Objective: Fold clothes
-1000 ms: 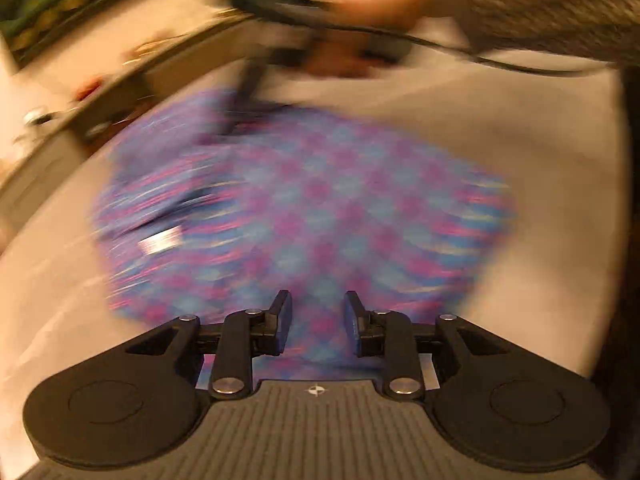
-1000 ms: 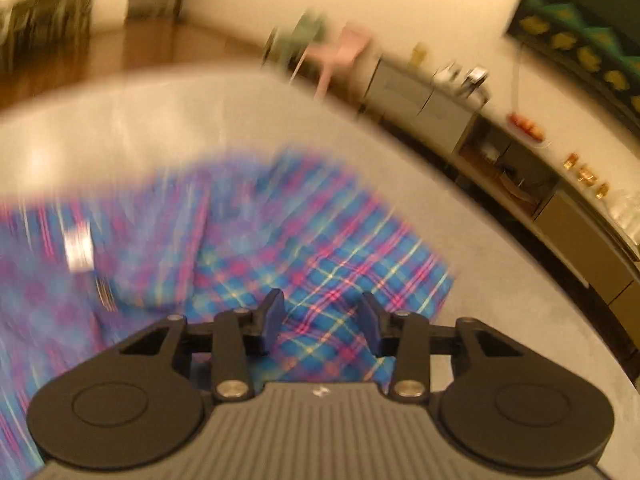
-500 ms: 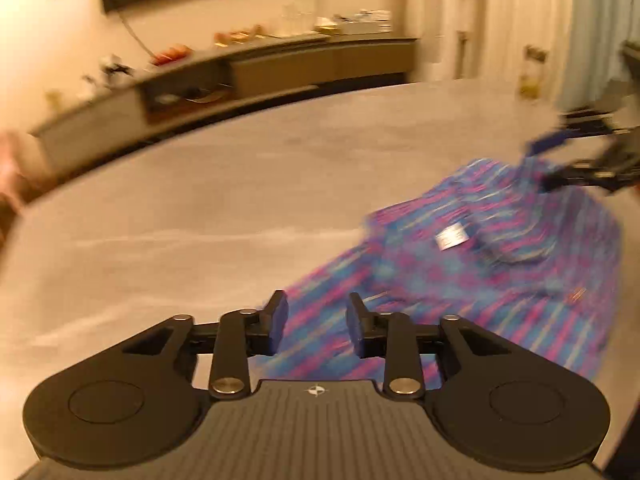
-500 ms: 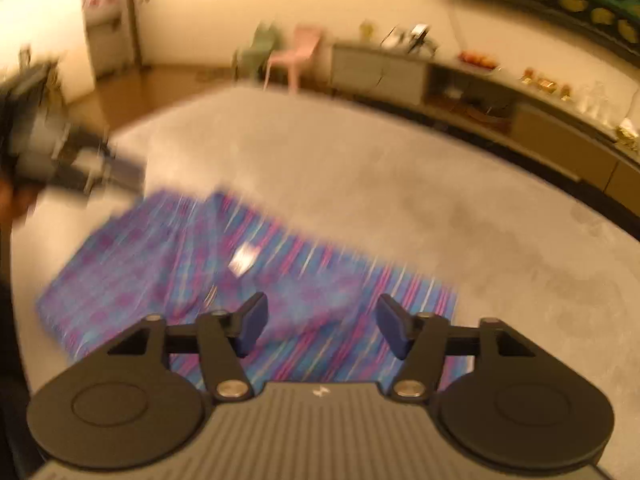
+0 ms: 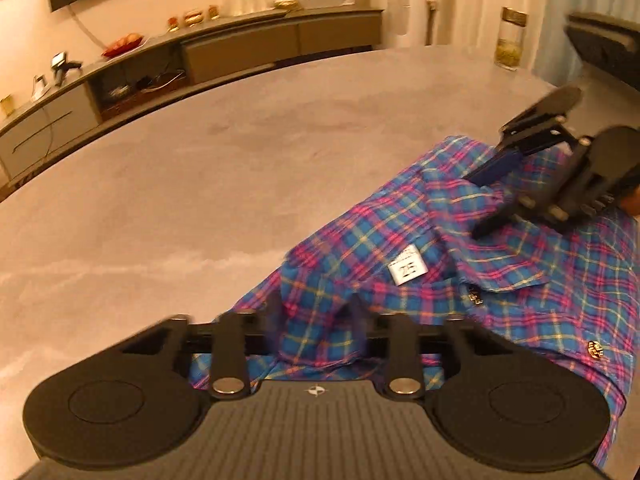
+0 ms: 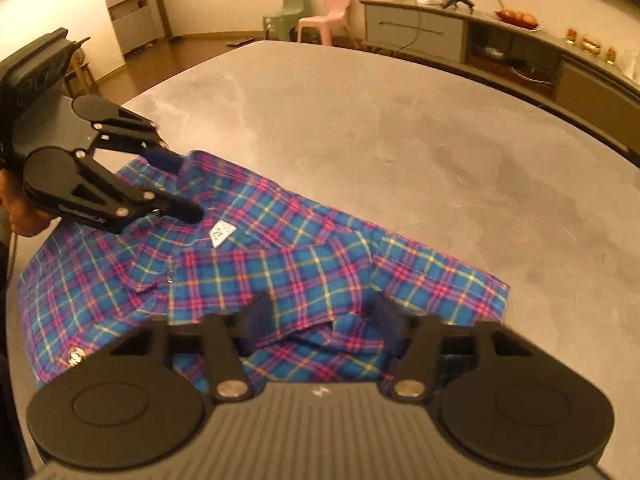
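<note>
Both grippers stood with jaws released over the plaid shirt (image 6: 280,264), which lay spread on the grey table (image 6: 400,128). My left gripper (image 5: 316,320) straddled a fold by the collar; my right gripper (image 6: 320,320) straddled the sleeve.

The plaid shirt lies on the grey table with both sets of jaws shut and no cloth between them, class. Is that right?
Not quite. Both wrist views show the plaid shirt on the grey table, but the left gripper and right gripper have jaws open, each straddling cloth.
</note>
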